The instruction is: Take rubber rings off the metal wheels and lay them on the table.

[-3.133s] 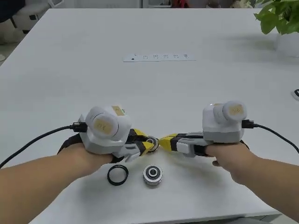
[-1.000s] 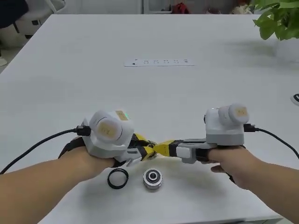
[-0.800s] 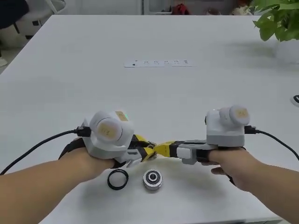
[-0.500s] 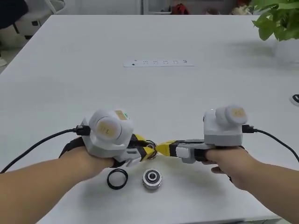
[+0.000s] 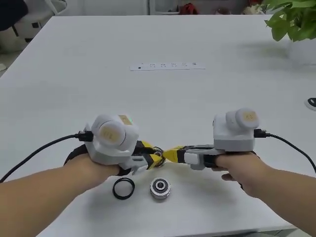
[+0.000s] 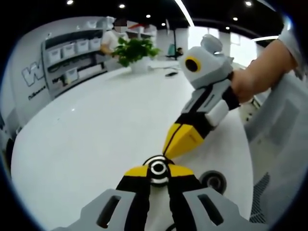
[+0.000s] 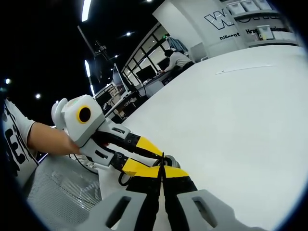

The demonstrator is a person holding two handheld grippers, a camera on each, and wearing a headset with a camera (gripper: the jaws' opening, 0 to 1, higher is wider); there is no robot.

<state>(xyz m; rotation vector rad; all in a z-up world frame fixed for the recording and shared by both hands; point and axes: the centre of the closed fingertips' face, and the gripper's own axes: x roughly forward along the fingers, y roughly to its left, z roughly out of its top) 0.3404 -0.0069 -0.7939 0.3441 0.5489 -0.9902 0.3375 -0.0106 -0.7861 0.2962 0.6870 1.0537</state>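
Left gripper (image 6: 159,173) around metal wheel (image 6: 158,167).

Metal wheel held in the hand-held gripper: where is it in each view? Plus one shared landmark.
Head view: metal wheel low centre, between the yellow tips.
Left gripper view: bottom centre, clamped in that view's own jaws.
Right gripper view: low centre, just past its own jaws' tips, partly hidden.
Landmark: the left hand-held gripper clamps it in all three views.
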